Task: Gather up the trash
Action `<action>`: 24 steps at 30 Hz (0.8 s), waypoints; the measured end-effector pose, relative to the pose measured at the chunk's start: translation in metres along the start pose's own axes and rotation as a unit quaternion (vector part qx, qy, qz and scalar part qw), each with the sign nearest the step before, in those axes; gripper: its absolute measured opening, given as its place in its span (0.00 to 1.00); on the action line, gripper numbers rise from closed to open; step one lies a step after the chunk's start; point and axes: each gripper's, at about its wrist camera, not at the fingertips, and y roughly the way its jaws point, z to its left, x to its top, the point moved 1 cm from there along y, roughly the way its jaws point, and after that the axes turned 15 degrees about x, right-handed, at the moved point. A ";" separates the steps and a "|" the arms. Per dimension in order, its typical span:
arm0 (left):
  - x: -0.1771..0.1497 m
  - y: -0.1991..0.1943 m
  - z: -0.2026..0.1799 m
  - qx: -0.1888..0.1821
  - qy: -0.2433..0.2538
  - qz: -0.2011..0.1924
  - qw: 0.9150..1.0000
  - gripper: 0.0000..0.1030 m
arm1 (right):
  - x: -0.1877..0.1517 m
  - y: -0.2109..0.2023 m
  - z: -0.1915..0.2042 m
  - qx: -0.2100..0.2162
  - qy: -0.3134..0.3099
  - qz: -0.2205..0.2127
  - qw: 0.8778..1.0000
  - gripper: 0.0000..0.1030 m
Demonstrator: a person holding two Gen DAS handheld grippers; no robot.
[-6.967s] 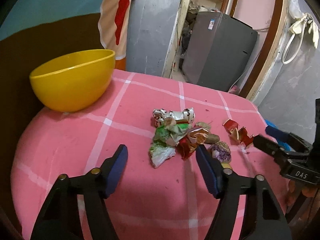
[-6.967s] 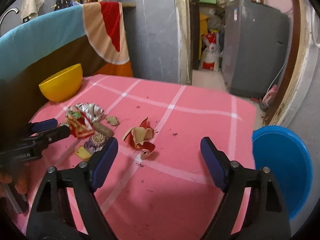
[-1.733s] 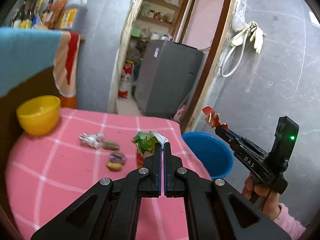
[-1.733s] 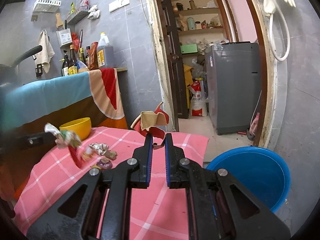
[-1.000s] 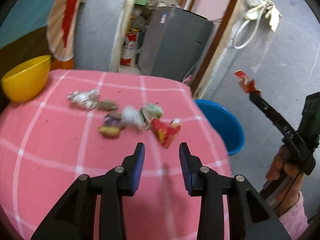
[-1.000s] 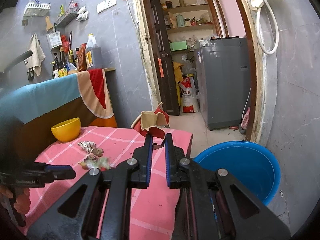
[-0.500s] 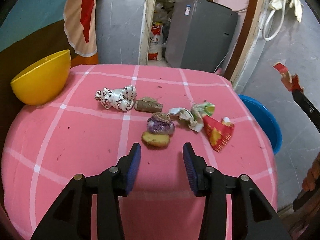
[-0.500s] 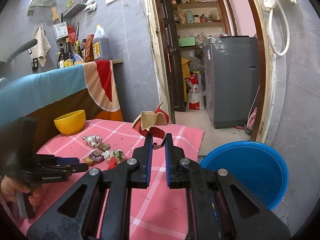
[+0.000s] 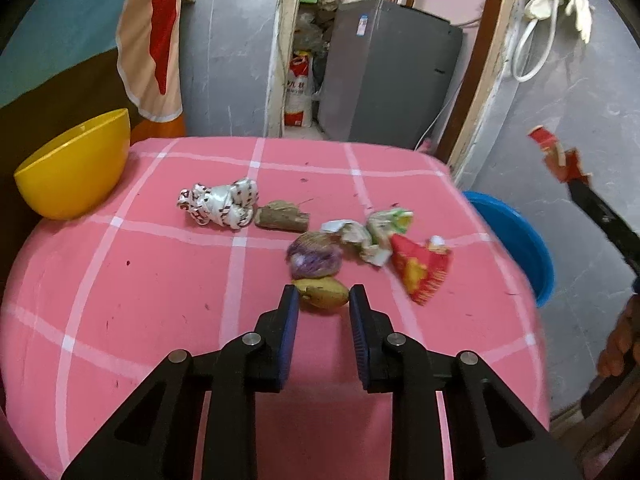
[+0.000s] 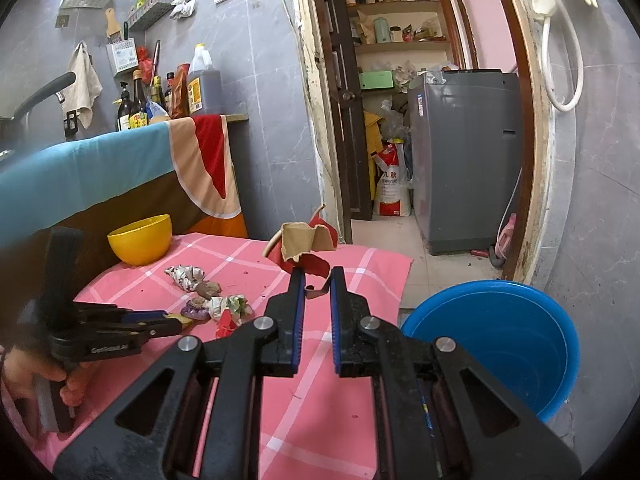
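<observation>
Trash lies on the pink checked table [image 9: 120,280]: a silver-white crumpled wrapper [image 9: 220,204], a brown lump [image 9: 282,216], a purple wad [image 9: 316,256], a white-green wrapper [image 9: 368,232] and a red packet [image 9: 420,268]. My left gripper [image 9: 323,294] points down at a yellow scrap [image 9: 322,296]. Its jaws are closing, and the pads touch both ends of the scrap. From the right wrist view, the left gripper [image 10: 176,326] sits low over the pile. My right gripper [image 10: 316,276] is shut on a torn red-and-tan scrap [image 10: 308,248], held in the air left of the blue bucket [image 10: 500,340].
A yellow bowl [image 9: 76,164] stands at the table's far left corner. The blue bucket [image 9: 516,232] sits on the floor past the table's right edge. A cloth-draped counter runs behind the table, and a grey appliance [image 10: 464,160] stands in the doorway.
The left gripper let the green and red wrappers drop onto the table, then moved in low over the yellow scrap and narrowed its jaws around it. The right gripper kept still with its scrap.
</observation>
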 end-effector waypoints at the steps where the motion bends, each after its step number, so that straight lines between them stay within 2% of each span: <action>1: -0.001 -0.006 -0.003 0.000 0.007 -0.009 1.000 0.18 | 0.000 -0.002 0.000 0.000 0.000 -0.001 1.000 0.31; 6: -0.004 -0.025 -0.022 -0.002 0.027 -0.033 0.999 0.18 | 0.000 -0.008 -0.002 -0.001 0.006 -0.009 1.000 0.31; 9: -0.004 -0.030 -0.026 -0.015 0.021 -0.041 0.999 0.18 | 0.000 -0.012 -0.003 -0.002 0.009 -0.013 1.000 0.31; 12: 0.002 -0.042 -0.034 -0.036 0.006 -0.068 0.997 0.18 | 0.001 -0.017 -0.005 -0.006 0.008 -0.022 1.000 0.31; 19: 0.030 -0.075 -0.064 -0.072 -0.006 -0.174 0.982 0.18 | 0.007 -0.044 -0.014 -0.027 0.011 -0.073 0.997 0.31; 24: 0.053 -0.081 -0.092 -0.106 -0.010 -0.211 0.972 0.18 | 0.010 -0.064 -0.030 -0.058 0.019 -0.100 0.993 0.32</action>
